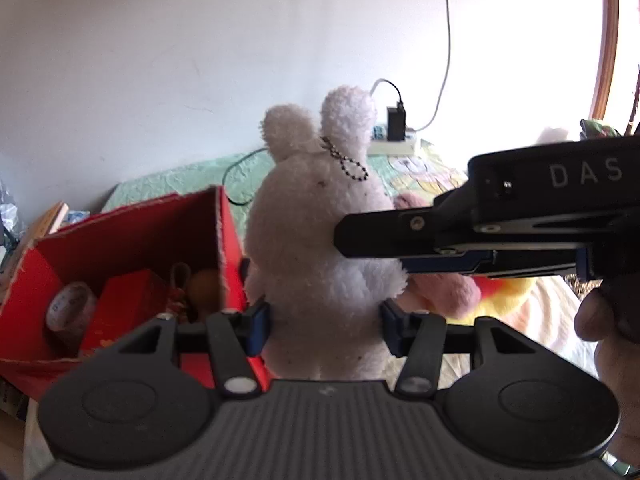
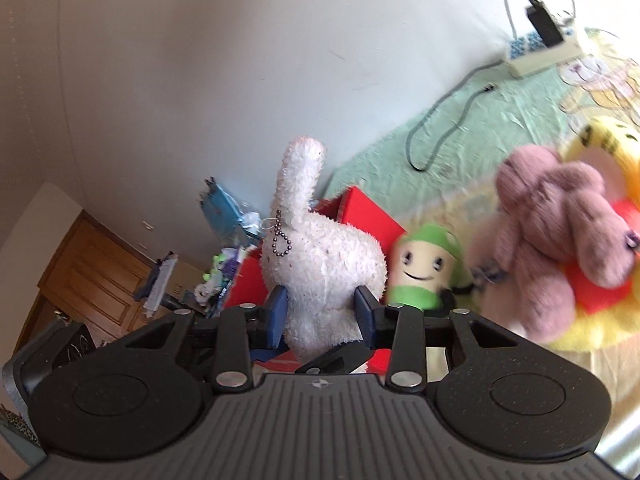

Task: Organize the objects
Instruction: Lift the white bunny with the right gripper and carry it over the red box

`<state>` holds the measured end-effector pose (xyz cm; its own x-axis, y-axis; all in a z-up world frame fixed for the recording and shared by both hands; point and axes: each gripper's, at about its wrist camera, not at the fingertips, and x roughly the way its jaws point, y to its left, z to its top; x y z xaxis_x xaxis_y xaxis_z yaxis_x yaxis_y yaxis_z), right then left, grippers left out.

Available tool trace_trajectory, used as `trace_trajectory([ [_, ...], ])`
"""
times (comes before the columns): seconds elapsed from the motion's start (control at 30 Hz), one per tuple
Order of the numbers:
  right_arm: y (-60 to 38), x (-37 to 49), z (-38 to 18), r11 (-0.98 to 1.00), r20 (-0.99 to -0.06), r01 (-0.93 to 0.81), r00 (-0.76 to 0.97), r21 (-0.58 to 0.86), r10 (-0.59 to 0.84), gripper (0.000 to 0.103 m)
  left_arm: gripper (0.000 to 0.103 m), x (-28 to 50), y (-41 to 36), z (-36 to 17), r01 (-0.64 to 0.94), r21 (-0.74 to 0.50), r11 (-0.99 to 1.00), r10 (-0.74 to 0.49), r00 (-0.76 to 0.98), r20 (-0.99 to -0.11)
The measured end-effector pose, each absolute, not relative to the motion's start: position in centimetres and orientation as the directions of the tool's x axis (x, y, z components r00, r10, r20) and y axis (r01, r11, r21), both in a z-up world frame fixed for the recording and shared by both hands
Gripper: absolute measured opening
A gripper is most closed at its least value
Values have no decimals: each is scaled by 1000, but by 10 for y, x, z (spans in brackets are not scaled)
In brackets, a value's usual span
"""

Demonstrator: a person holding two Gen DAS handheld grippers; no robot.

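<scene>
We hold the white bunny (image 1: 320, 240) upright with both grippers: the left gripper (image 1: 325, 322) has its jaws clamped on its lower body, the right gripper (image 2: 322, 308) pinches it too. It sits just beside the red box (image 1: 132, 240), above the bed (image 2: 500, 92).
</scene>
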<state>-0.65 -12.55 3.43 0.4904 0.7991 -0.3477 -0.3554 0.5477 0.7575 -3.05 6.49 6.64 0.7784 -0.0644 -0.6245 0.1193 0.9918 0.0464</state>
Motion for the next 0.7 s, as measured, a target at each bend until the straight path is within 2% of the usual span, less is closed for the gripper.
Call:
trace_trajectory([
  [0.4, -42, 12, 68, 516, -275, -473, 489, 714, 828, 40, 55, -37, 142, 104, 64, 44, 997, -30, 841, -540],
  [0.7, 46, 26, 59, 512, -288, -490, 462, 705, 839, 40, 55, -30, 225, 96, 2, 30, 1000, 16, 821, -571],
])
